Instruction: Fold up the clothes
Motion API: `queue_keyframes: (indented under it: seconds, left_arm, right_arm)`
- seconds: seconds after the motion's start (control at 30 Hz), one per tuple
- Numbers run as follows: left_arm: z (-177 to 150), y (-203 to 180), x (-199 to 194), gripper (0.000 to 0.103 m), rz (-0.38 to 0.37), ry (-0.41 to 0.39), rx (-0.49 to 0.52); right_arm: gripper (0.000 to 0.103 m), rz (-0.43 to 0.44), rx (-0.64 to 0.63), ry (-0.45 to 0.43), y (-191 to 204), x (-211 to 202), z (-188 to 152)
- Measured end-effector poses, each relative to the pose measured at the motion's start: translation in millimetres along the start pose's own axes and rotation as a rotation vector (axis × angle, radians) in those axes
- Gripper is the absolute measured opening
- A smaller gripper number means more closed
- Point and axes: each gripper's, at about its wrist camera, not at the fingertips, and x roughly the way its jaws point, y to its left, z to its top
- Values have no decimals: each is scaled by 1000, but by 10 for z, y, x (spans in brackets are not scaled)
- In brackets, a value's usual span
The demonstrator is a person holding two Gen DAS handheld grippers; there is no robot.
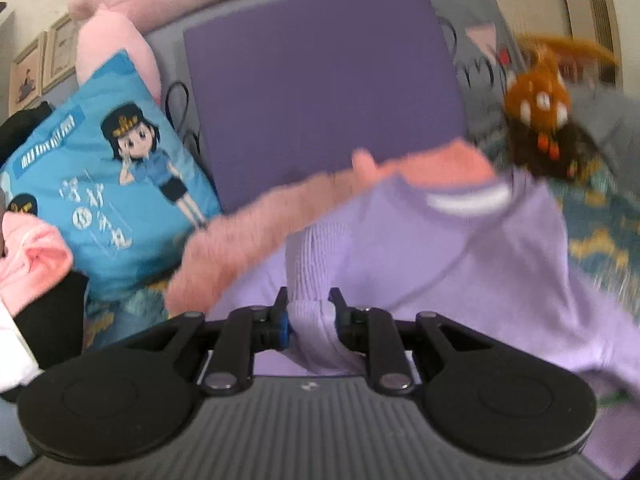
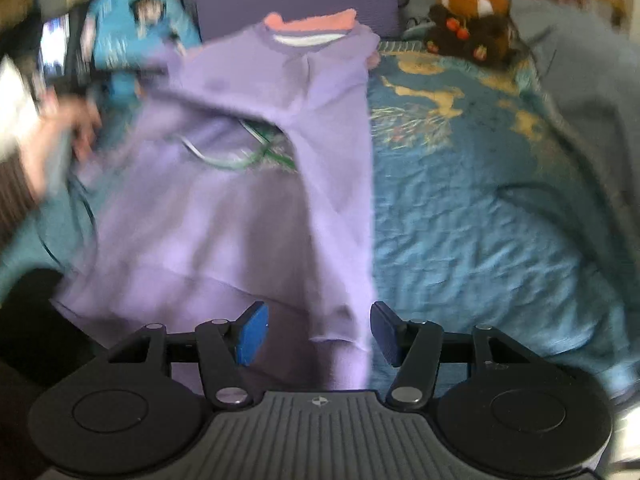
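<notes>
A lilac sweatshirt [image 1: 460, 248] lies on a blue patterned bedspread [image 2: 460, 200], collar at the far end. My left gripper [image 1: 310, 312] is shut on the ribbed cuff of its sleeve [image 1: 316, 280], bunched between the jaws. In the right wrist view the sweatshirt [image 2: 248, 208] lies spread, its right edge folded over. My right gripper [image 2: 318, 334] is open, its jaws on either side of the hem corner without pinching it. A pink fuzzy garment [image 1: 256, 232] lies under the collar.
A purple cushion [image 1: 320, 88] stands at the bed's head. A blue cartoon pillow [image 1: 108, 184] and pink clothes [image 1: 32, 256] sit to the left. A brown plush toy [image 2: 472, 12] sits at the far right, beside a grey blanket [image 2: 580, 100].
</notes>
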Motion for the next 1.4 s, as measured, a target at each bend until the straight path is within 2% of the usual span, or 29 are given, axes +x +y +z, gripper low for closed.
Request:
queue_keyframes:
  seconds: [0.03,0.07,0.1,0.13,0.17,0.2,0.3,0.37,0.5,0.6,0.73,0.77,0.83,0.93,1.03,1.1,1.17,1.23,1.33,1.4]
  left_arm:
    - [84,15,-11,20,-10,-11,-8]
    - [164,28,-17,21,-19,-21,-12]
    - [230,31,-13,21,-27,-24,-6]
    - [289,26,-4,21,-36,-23,2]
    - [347,20,5,21,-45,-23,10]
    - [403,16,9,21,-53,-22,20]
    - [560,55,-32,21,-63,-23,40]
    - [666,91,-64,21,-66,-25,51]
    - [781,179,-117,21,-36,-34,81]
    - [833,242,-136,22,-13,-35,103]
    - [641,227,18,22,-3,14,110]
    - [597,234,18,22,-4,6,98]
    - [519,250,0,22,-6,-14,75]
    - [458,282,-149,22,-25,-84,41]
    - [392,257,-446,22,-131,-228,64]
    - [332,170,-682,28,-239,-329,149]
    - [267,41,-910,28,-345,-412,260]
    - [191,-161,-1092,28,-423,-455,390]
    - [0,-442,-1261,28,-512,-476,535]
    - [-153,-574,-1363,28,-555,-487,603]
  right_arm:
    - [56,-47,-31,11,41,18,-14]
    - [56,-57,-42,20,44,34,-33]
    - [51,-63,-50,34,46,53,-51]
    - [36,-54,-48,57,48,80,-63]
    - [25,-35,-48,76,53,97,-72]
    - [21,-17,-49,88,62,100,-76]
    - [15,39,-40,45,112,-26,-45]
    - [14,134,9,38,114,-69,21]
    - [14,297,26,51,234,-24,129]
    - [15,391,18,121,382,243,176]
    - [21,430,41,271,476,704,98]
    - [23,444,47,270,464,692,98]
    - [38,472,59,264,435,654,103]
    - [49,497,62,180,305,416,206]
    - [56,471,87,80,105,283,397]
    - [57,438,117,34,-39,271,536]
    - [57,410,173,10,-189,312,640]
    - [57,405,261,-24,-353,366,741]
    - [57,426,446,-60,-605,461,878]
    - [57,425,495,-82,-674,501,988]
